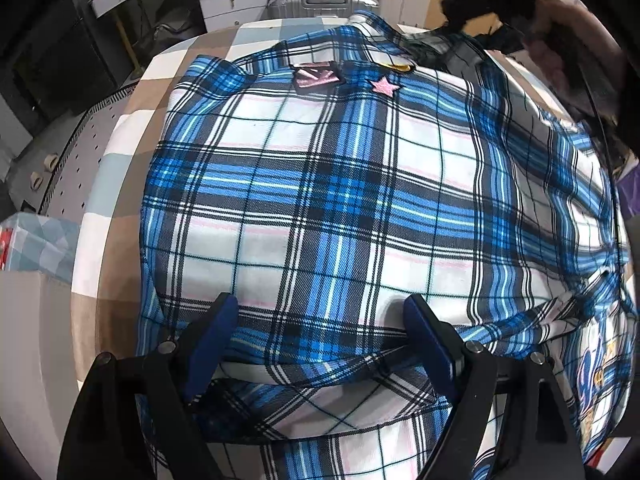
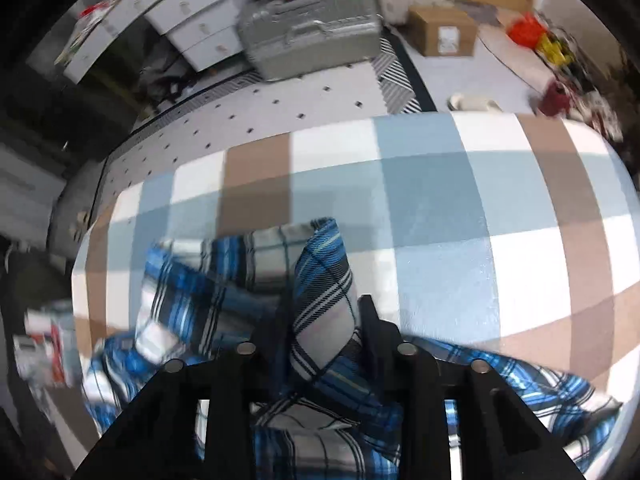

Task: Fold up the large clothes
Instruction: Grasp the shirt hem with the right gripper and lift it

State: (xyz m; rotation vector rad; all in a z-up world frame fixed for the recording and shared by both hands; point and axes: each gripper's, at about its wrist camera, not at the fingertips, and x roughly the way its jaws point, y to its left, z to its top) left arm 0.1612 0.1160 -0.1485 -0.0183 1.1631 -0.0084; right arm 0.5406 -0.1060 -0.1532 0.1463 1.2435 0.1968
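Blue plaid shirt spread over the checked desk

The plaid shirt lies across my checked desk, pink star patch up. My left tool sits spread apart over its near hem; my right tool is clamped on a raised fold of it.

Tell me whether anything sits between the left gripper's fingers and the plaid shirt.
Nothing visible does. The left gripper is open, its blue fingers resting directly on the blue-and-white plaid shirt, with only that fabric between them.
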